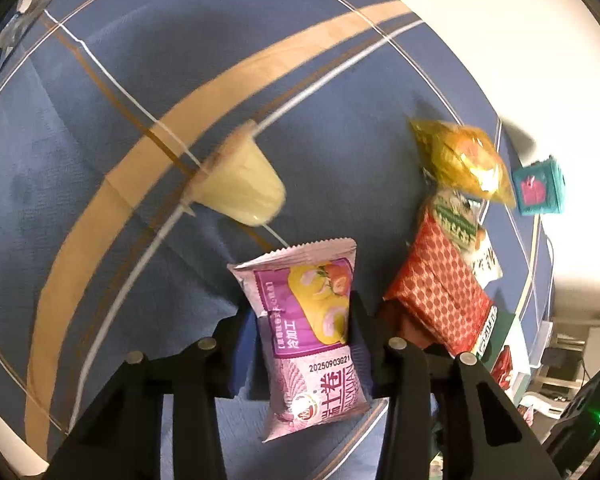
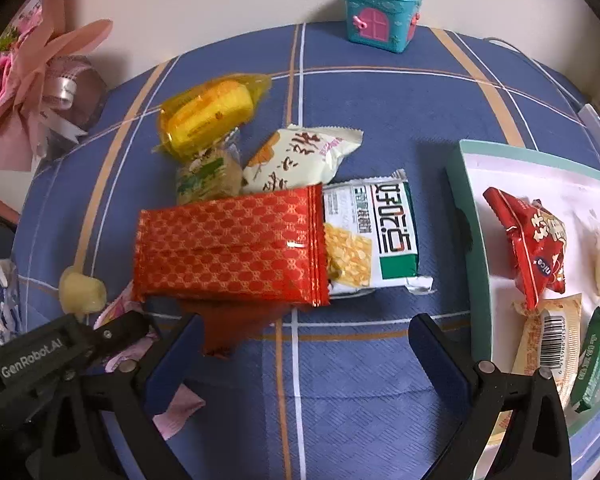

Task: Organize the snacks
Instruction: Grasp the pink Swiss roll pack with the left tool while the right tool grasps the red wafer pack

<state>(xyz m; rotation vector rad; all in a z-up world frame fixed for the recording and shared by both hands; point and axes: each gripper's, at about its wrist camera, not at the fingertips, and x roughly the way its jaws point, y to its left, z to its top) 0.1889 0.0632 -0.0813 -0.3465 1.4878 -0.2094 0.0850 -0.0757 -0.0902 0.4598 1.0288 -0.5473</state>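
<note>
The left gripper has its fingers clenched on the pink snack packet, so the pick looks done and the carry to the tray comes next, while the right gripper hangs released above the counter.

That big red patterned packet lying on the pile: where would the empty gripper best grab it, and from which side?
Grip the red patterned packet across its short width, near the middle, coming down from above. It lies flat on top of other snacks, long edges exposed, and the right gripper is open just in front of it.
</note>
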